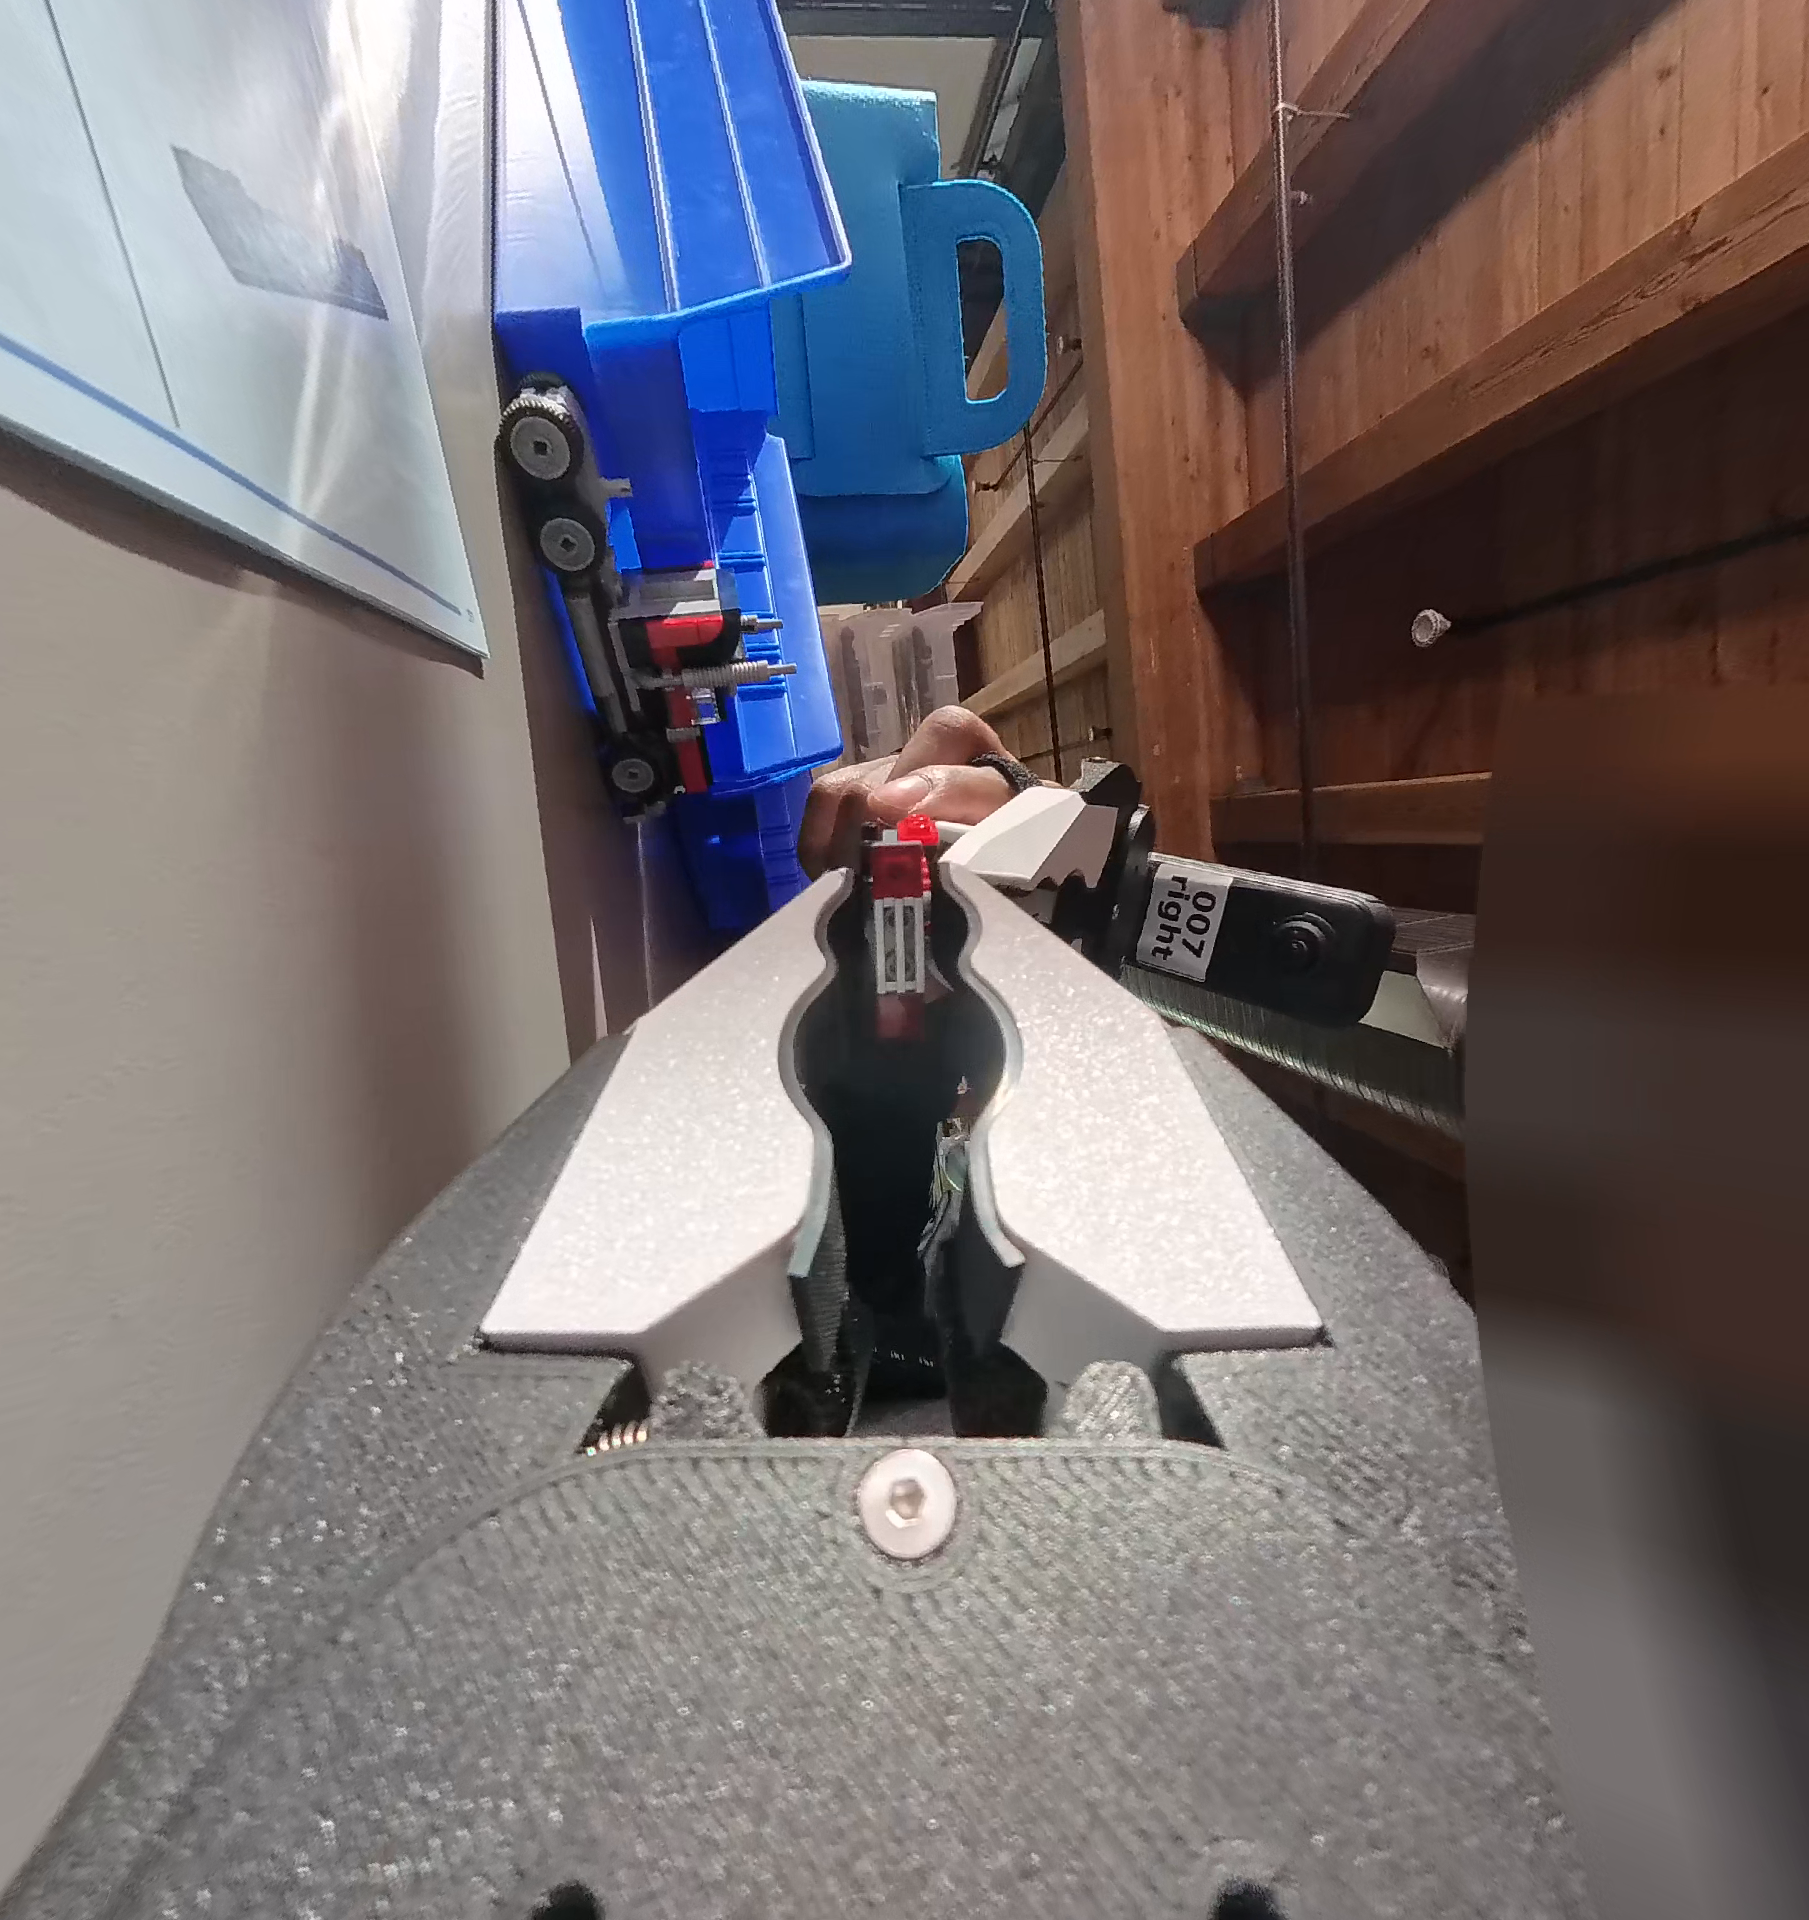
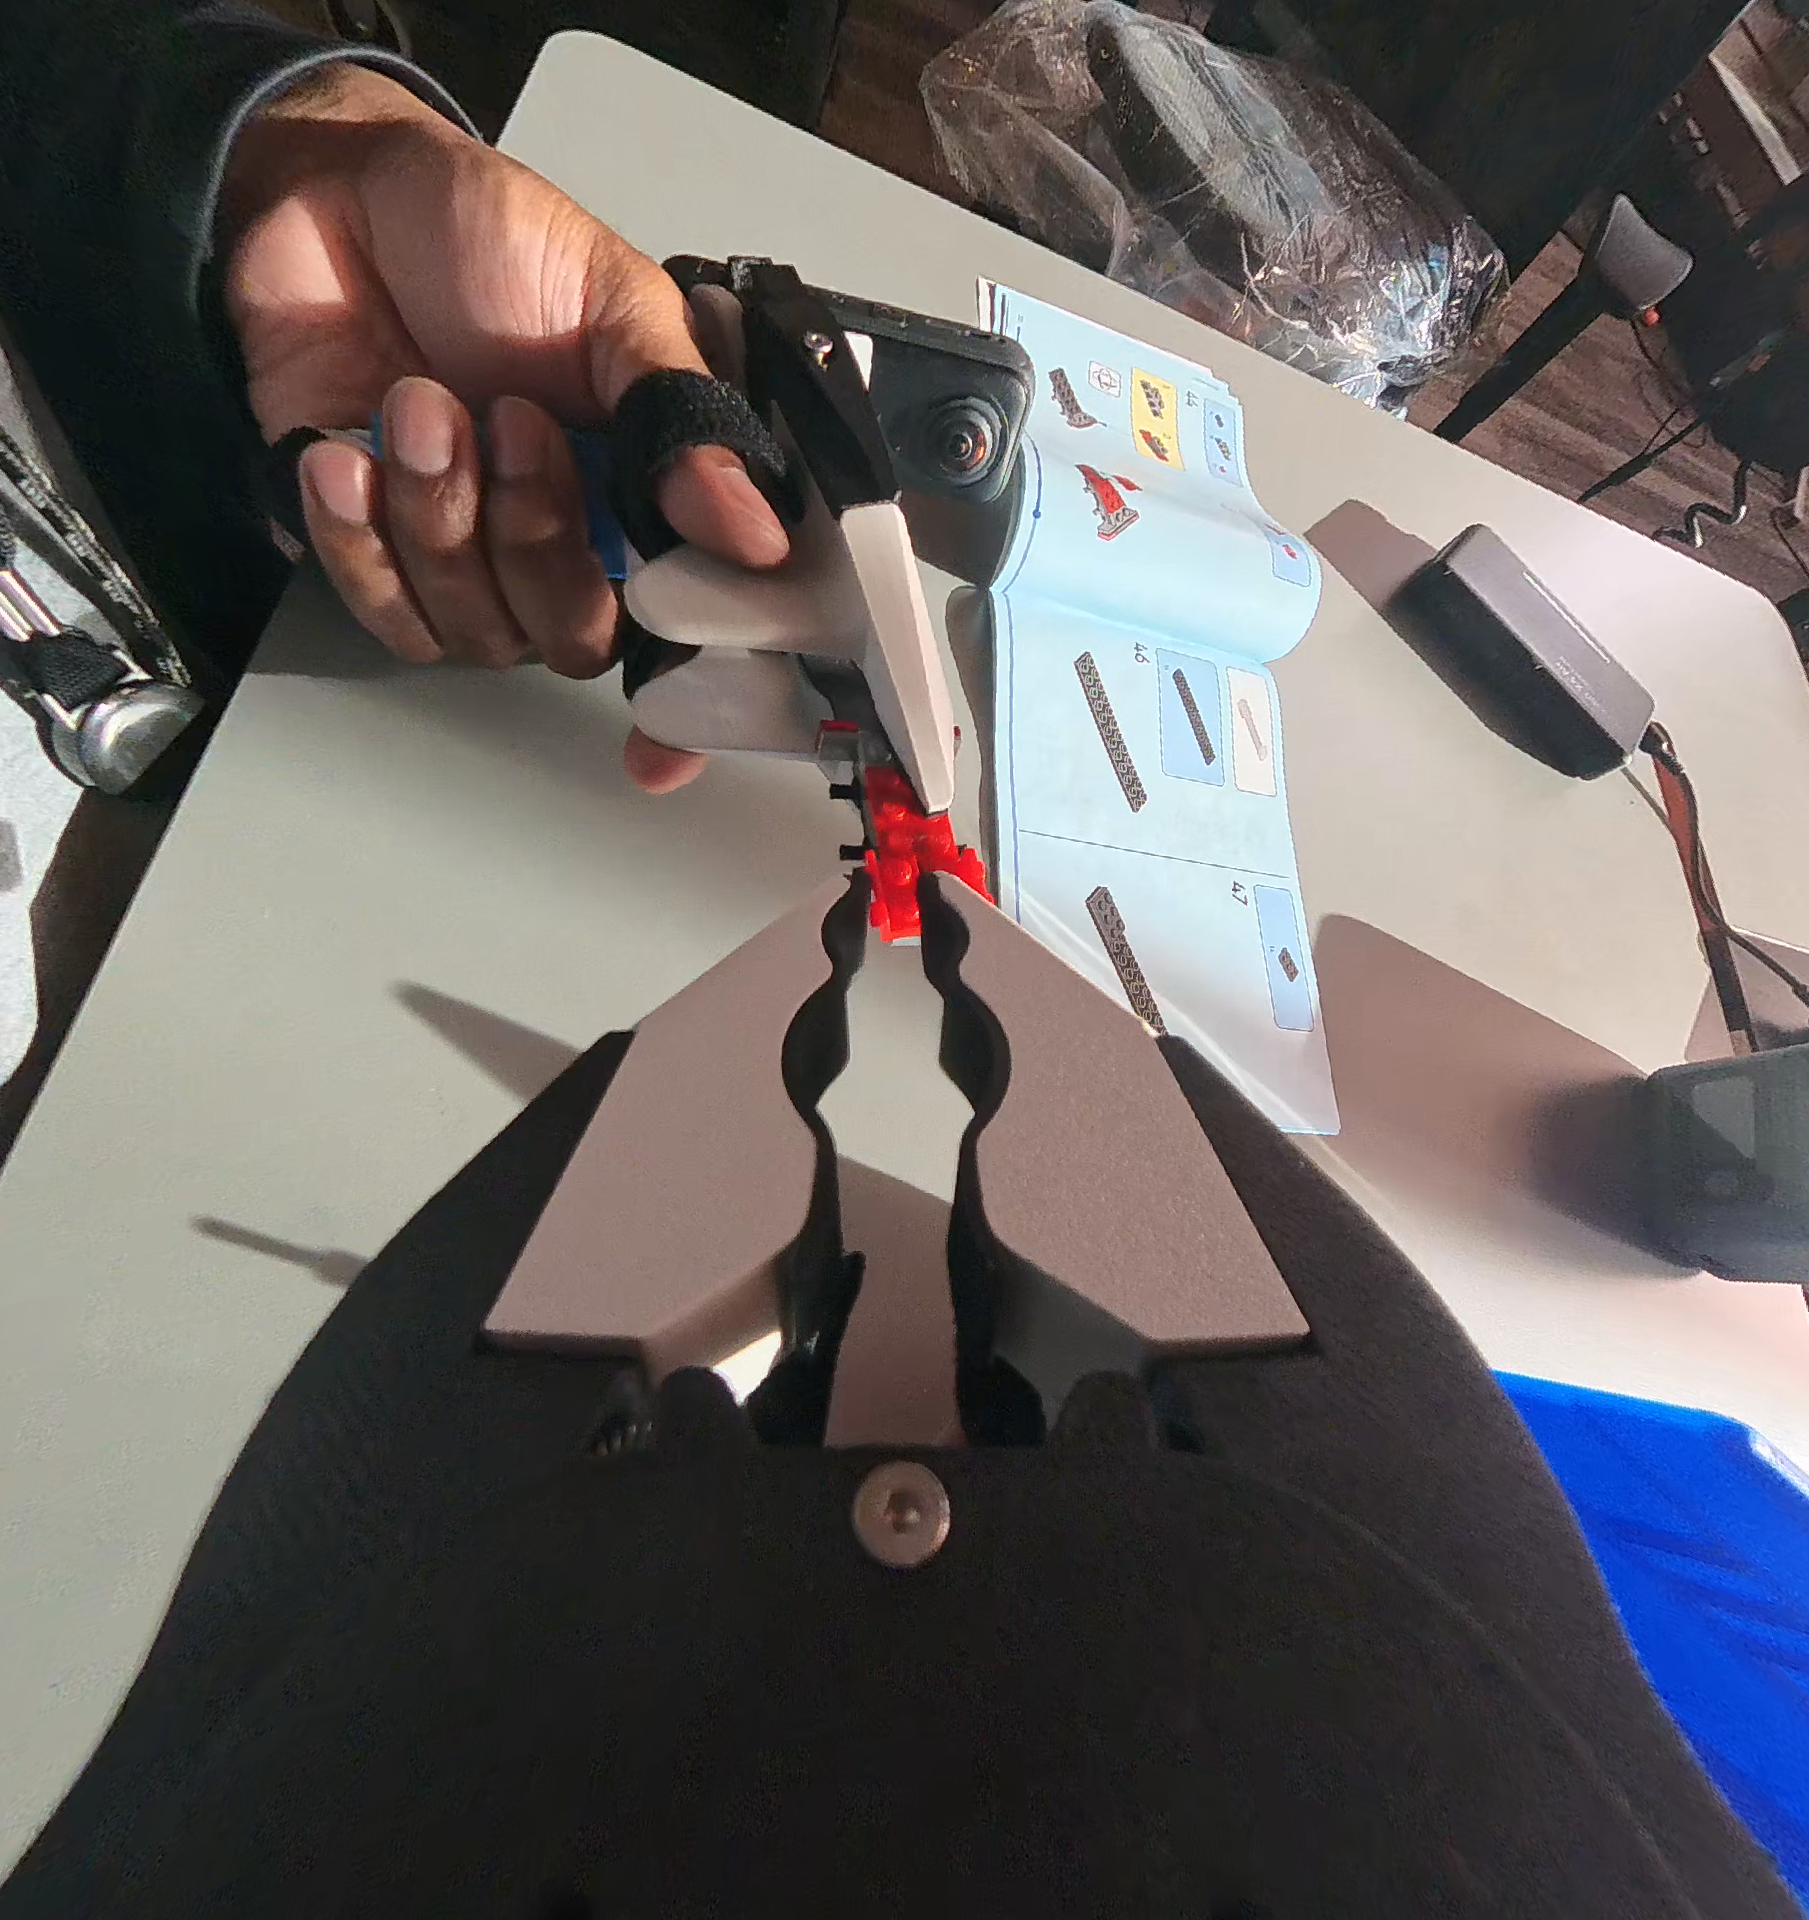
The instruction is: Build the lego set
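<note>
My left gripper [image 1: 895, 883] is shut on a small red, grey and black lego sub-assembly [image 1: 895, 935] and holds it above the table. In the right wrist view the left gripper [image 2: 884, 779] comes in from above in a person's hand [image 2: 443, 343]. My right gripper [image 2: 895, 883] is shut on a red lego piece [image 2: 900, 909] that touches the red end of the sub-assembly [image 2: 910, 831]. In the left wrist view the right gripper [image 1: 967, 836] comes in from the right with the red piece [image 1: 915, 828] at its tips. A partly built lego truck [image 1: 630, 623] stands by the blue bins.
An open instruction booklet [image 2: 1139, 727] lies on the grey table [image 2: 360, 935] just beyond the grippers. Two black boxes [image 2: 1523, 644] [image 2: 1762, 1164] with cables sit at the right. Blue bins [image 1: 671, 260] [image 2: 1731, 1610] stand at the table's edge. Wooden shelves [image 1: 1502, 312] stand behind. My two grippers' fingertips are within a few centimetres of each other. From either gripper's tips it is about 15 cm to the partly built lego truck [image 1: 630, 623].
</note>
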The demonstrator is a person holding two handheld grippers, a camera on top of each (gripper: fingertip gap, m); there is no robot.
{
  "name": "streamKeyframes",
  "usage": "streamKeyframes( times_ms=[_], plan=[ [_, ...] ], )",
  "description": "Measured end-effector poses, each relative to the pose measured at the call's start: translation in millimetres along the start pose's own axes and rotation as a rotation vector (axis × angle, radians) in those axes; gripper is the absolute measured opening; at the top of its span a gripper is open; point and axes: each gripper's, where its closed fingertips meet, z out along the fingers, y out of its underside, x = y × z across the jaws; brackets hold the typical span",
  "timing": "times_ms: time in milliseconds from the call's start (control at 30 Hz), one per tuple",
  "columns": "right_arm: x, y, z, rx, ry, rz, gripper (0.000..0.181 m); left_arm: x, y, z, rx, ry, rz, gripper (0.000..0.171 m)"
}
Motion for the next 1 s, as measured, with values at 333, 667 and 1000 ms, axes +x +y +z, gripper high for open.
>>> streamKeyframes(
  times_ms=[333,667,1000],
  plan=[
    [5.0,-2.3,0.0,0.018,0.035,0.006,0.014,0.3,-0.7,-0.6,0.009,0.006,-0.017,0.013],
    [7.6,-5.9,0.0,0.045,0.059,0.020,0.017,4.0,-2.4,-1.7,0.030,0.024,-0.045,0.013],
    [9.7,-7.6,-1.2,0.063,0.071,0.026,0.020,5.5,-3.2,-1.8,0.037,0.034,-0.056,0.013]
  ],
)
